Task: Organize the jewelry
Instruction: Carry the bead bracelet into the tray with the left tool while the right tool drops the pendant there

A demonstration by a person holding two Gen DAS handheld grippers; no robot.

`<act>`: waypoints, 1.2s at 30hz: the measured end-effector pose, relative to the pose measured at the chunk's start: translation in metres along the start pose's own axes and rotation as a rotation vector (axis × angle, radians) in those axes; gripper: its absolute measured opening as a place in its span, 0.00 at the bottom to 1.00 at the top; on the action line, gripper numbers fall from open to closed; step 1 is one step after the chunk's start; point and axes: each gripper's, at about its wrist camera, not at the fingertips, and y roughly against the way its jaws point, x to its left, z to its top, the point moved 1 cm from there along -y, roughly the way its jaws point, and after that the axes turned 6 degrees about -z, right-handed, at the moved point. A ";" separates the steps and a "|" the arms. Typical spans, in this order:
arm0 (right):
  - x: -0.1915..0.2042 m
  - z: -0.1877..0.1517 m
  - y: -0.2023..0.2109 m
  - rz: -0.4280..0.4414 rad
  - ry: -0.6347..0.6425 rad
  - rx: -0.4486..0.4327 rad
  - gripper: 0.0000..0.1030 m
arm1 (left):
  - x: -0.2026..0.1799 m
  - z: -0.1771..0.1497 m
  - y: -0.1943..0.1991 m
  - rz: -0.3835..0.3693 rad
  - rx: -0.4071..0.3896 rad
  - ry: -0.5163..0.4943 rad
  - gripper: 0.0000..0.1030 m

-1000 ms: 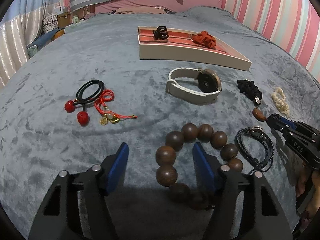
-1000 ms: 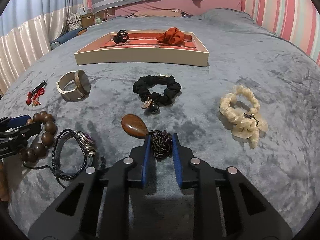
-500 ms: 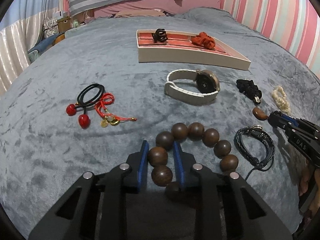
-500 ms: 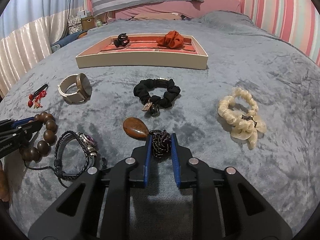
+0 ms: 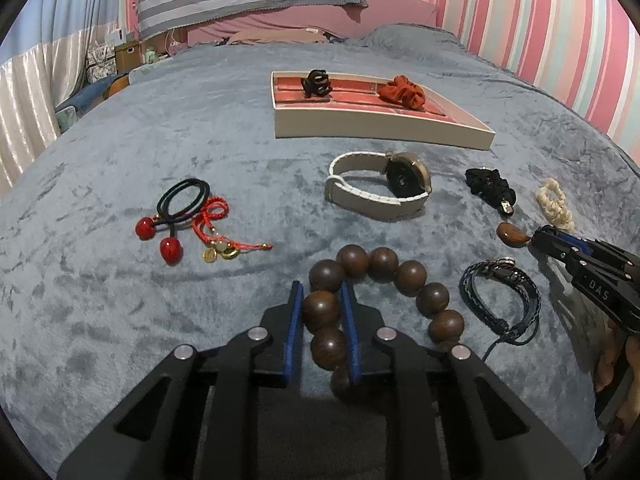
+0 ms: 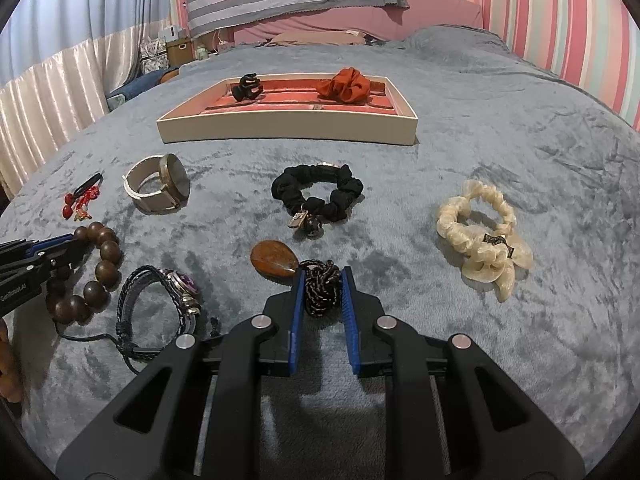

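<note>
My left gripper (image 5: 319,286) is shut on the brown wooden bead bracelet (image 5: 400,276), gripping one bead on its left side; the bracelet lies on the grey bedspread. My right gripper (image 6: 322,274) is shut on the bunched dark cord (image 6: 320,286) of a necklace with a brown teardrop pendant (image 6: 274,259). A white tray (image 6: 288,130) with red lining stands farther back, holding a black claw clip (image 6: 246,86) and a red scrunchie (image 6: 346,84).
On the bedspread lie a white-strap watch (image 5: 378,186), red cherry hair ties with a red cord charm (image 5: 188,218), a dark braided bracelet (image 6: 160,308), a black scrunchie (image 6: 316,194) and a cream scrunchie (image 6: 484,236). Pillows and striped curtains stand behind.
My left gripper closed from wide open onto a bead of the wooden bracelet. My right gripper stayed shut on the necklace cord and lifted slightly.
</note>
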 end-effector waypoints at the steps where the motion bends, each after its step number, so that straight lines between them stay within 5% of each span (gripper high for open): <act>1: 0.000 0.000 0.001 0.002 -0.001 -0.001 0.18 | -0.001 0.000 0.001 0.003 -0.005 -0.003 0.19; 22: -0.002 0.020 0.019 0.036 -0.015 -0.068 0.18 | -0.015 0.021 0.033 -0.003 -0.138 -0.060 0.19; 36: -0.016 0.095 0.026 0.024 -0.024 -0.167 0.18 | -0.022 0.104 0.059 -0.043 -0.256 -0.083 0.19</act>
